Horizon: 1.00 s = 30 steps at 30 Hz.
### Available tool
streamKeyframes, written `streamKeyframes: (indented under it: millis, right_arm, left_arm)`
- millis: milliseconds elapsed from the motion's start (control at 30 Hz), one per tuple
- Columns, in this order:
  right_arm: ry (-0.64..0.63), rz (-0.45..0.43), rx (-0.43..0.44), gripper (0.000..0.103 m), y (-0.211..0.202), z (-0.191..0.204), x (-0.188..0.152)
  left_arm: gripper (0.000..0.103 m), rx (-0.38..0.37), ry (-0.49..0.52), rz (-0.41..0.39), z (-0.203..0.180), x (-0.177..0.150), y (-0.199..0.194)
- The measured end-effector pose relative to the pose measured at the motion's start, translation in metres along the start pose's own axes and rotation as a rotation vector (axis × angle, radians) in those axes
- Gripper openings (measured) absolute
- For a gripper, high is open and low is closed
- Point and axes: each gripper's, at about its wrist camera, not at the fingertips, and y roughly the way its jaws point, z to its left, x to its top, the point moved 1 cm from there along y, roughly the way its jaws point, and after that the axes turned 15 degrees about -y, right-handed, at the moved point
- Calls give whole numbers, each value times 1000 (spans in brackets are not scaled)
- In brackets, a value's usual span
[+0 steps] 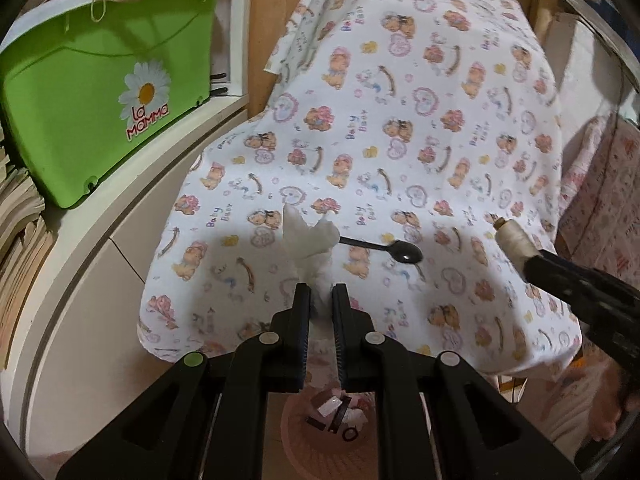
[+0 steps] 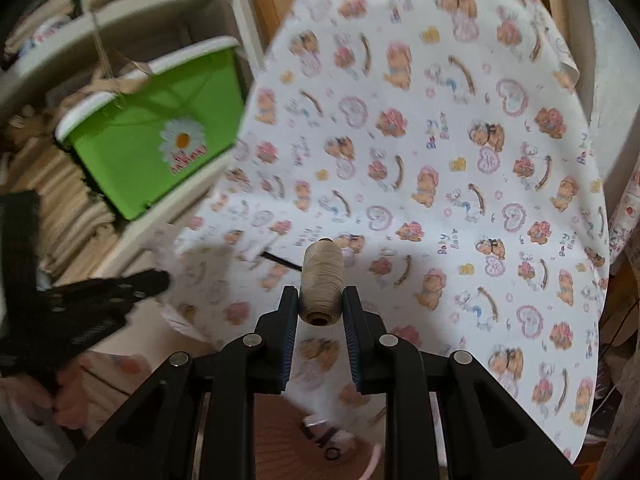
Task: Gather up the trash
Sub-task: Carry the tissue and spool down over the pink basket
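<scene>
Both hands loaded: left hand-held gripper [image 1: 321,292] clamped on a crumpled tissue [image 1: 310,240], right hand-held gripper [image 2: 320,296] clamped on a thread spool [image 2: 322,280], both above the cloth-covered surface [image 1: 400,120]. Pink basket [image 1: 296,440] below already holds scraps. Black spoon [image 1: 400,251] lies uncollected. Roughly midway, I judge.

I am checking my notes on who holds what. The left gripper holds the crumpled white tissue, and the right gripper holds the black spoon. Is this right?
Not quite. The left gripper does hold the crumpled white tissue, but the right gripper holds a beige thread spool, as the right wrist view shows. The black spoon lies on the printed cloth, held by nothing.
</scene>
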Motion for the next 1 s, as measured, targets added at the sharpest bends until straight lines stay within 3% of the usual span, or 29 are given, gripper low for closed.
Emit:
streamKeyframes:
  millis: [200,400,533,733,1000]
  right_arm:
    - [-52,-49,0,24,-48,29,-19]
    - [-37,-51,39,24,-68,38,-38]
    - [-52,4,60,24,-55,41,-52]
    - [6,139,114,24,-22,35,-74]
    - [-75,213,143,24,-5,61,-91]
  left_arm:
    - [11,16,76,-43,-10,-16,-15]
    - [11,-2,98,-24,-12,-33,-21]
    - [11,-42,78,77,-13,-47,-11]
    - [10,-144,-70,345,4,-61,23]
    - [10,-81,-37,439,4,-80,45]
